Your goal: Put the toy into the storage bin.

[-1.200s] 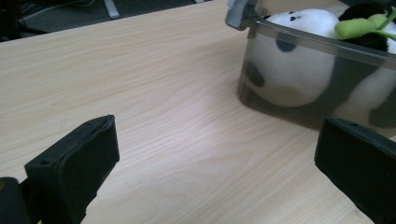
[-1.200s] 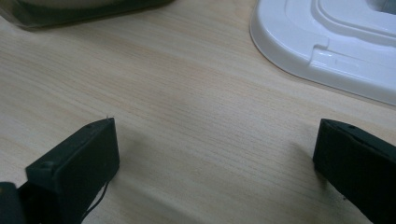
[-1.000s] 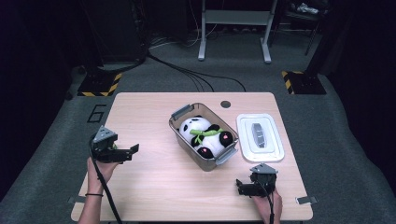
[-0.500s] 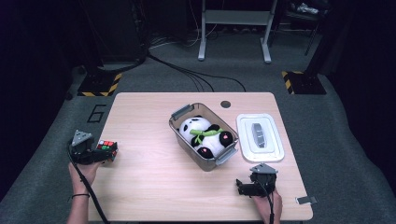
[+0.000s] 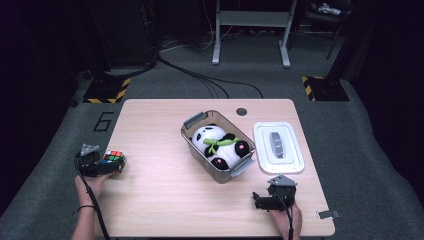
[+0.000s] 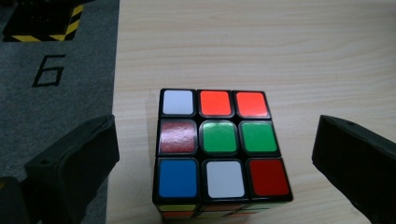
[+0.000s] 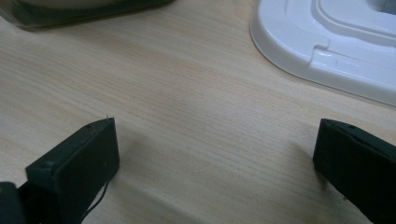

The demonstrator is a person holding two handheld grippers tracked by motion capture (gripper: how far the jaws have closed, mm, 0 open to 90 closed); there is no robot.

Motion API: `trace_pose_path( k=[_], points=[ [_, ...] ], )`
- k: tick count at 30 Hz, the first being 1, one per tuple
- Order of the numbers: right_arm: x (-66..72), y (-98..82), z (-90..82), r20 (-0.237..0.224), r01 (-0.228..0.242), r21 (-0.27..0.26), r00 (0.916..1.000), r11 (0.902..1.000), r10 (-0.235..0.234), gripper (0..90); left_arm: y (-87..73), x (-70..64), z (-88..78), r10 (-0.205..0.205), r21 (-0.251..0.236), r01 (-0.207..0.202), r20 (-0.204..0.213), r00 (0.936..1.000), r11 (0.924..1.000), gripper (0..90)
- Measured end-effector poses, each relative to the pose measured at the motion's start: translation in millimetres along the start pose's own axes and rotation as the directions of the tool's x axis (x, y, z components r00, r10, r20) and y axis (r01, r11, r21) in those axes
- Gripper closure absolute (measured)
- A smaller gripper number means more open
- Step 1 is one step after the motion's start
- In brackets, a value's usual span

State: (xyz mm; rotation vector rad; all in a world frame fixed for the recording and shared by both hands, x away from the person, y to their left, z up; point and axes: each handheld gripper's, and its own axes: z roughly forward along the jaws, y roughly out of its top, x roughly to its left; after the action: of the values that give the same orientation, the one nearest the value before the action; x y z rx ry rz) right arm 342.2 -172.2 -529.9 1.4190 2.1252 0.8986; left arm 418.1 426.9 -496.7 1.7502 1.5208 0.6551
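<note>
- On the grey floor just off the desk's left edge, a black number 6 [image 5: 102,121] is marked; the left gripper view shows it too, beyond the desk's edge.
- The left tool [image 5: 102,167] sits at the left edge of the desk [image 5: 155,200], held by the person's left hand [image 5: 89,184], with a grey three-cornered plate on top and a cable trailing back along the forearm.
- Its jaws are spread wide: in the left gripper view they stand on either side of the Rubik's cube [image 6: 219,149] with a clear gap of bare wood on both sides, touching neither face.
- The Rubik's cube [image 5: 114,160] rests on the desk near the left edge, between the jaws. Its top face reads white, orange, orange in the far row, red, green, green in the middle, and blue, white, red in the near row.
- Near the middle of the desk stands a clear plastic storage bin [image 5: 197,121] with grey latches at both ends, set at a slant to the desk's edges.
- Inside the bin lies a plush panda [image 5: 217,145], black and white with a green ribbon around it.
- Just right of the bin, apart from it, the white lid [image 5: 290,160] lies flat on the desk with a grey handle in its middle.
- The right tool [image 5: 262,200] is at the near right of the desk, held by the right hand [image 5: 285,220]; its jaws are spread over bare wood and hold nothing.
- In the right gripper view the lid's rim [image 7: 299,51] lies ahead at the upper right, and the bin's base shows at the top left.
</note>
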Motion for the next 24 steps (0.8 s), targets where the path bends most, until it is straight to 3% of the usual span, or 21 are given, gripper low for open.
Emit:
trace_pose_path(
  k=[2,6,10,14,21,24],
  points=[
    [0.0,0.0,0.0,0.0,0.0,0.0,1.0,1.0,0.0,0.0,-1.8,0.3,2.3,-0.003,0.0,0.003,-0.011,0.9999,1.0,15.3],
    [0.0,0.0,0.0,0.0,0.0,0.0,1.0,1.0,0.0,0.0,-5.3,2.2,9.7,-0.012,0.023,0.011,0.019,0.9998,0.9997,15.9],
    [0.0,0.0,0.0,0.0,-0.001,0.0,1.0,1.0,0.001,0.0,-8.4,0.9,14.9,-0.007,0.039,0.006,0.017,0.9998,0.9992,29.7],
    [0.1,-0.1,0.0,0.0,-0.001,0.0,1.0,1.0,0.001,0.0,-7.3,-2.8,13.8,0.016,0.033,-0.016,0.003,0.9999,0.9993,33.6],
    [0.0,-0.1,0.0,0.0,-0.001,-0.001,1.0,1.0,0.001,0.0,-4.9,-11.4,11.3,0.018,0.019,-0.019,0.027,0.9995,0.9996,34.0],
    [0.0,-0.1,0.0,0.0,0.0,-0.001,1.0,1.0,0.0,0.0,-2.1,-16.2,8.4,0.039,0.024,-0.04,0.039,0.9985,0.9989,34.0]
  ],
)
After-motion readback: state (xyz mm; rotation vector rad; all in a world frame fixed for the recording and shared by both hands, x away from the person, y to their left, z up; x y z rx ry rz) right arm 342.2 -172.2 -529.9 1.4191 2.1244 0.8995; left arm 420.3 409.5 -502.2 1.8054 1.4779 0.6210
